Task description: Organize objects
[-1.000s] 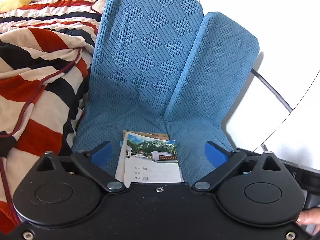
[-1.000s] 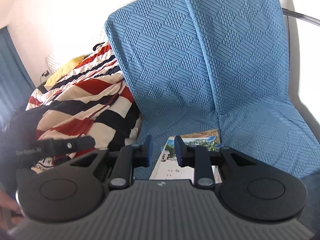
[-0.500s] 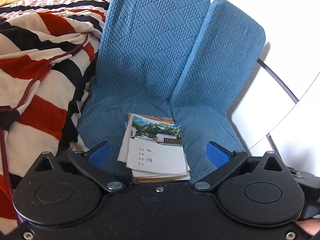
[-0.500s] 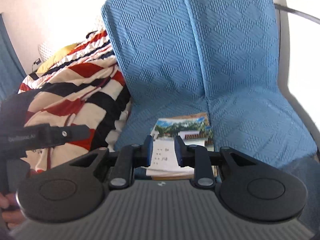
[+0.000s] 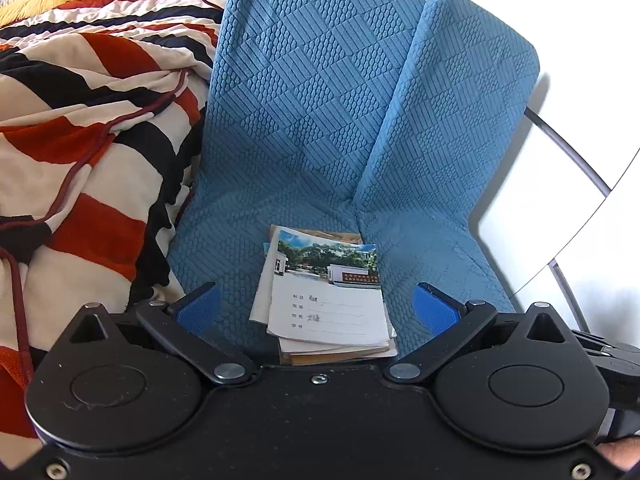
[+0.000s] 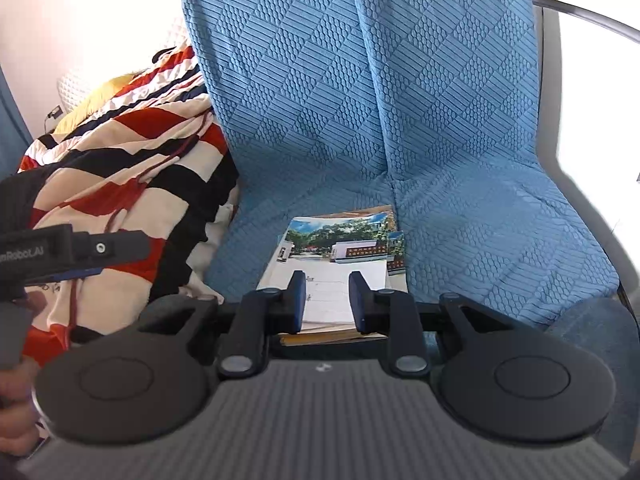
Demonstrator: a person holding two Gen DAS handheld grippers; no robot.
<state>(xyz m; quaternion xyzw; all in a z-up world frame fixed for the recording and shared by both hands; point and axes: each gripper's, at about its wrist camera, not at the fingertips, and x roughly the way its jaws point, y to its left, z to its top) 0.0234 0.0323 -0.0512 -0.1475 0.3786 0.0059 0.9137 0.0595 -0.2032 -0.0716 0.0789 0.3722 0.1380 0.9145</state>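
- A small stack of thin paper notebooks [image 5: 328,304], the top one with a white cover and a colour photo of trees and a building, lies flat on the seat of a blue quilted fabric cushion [image 5: 304,120].
- The left gripper [image 5: 316,308] has its black jaws spread wide apart, released, with nothing pressed between them. In the left wrist view the stack lies between the two blue pads [image 5: 200,312], its near edge close to the gripper body; neither pad touches the paper.
- The right gripper [image 6: 327,298] has a narrower gap. Its jaws have just been opening, and they grasp nothing. In the right wrist view the white cover of the stack [image 6: 332,272] shows through the gap between the fingers [image 6: 298,300], which seem to hover above it; I cannot tell if the tips touch the paper.
- The blue cushion has two long panels that meet in a seam and rise behind the stack as a backrest.
- To the left of the cushion lies a crumpled blanket with red, black and cream stripes [image 5: 80,152], close to the stack but not touching it.
- At the far left, in the right wrist view, the black body of the left gripper [image 6: 76,248] is visible above this blanket, and part of a hand [image 6: 16,412] is below it.
- To the right of the cushion there is a white smooth surface [image 5: 560,220] with a thin dark metal rod [image 5: 568,148] across it.
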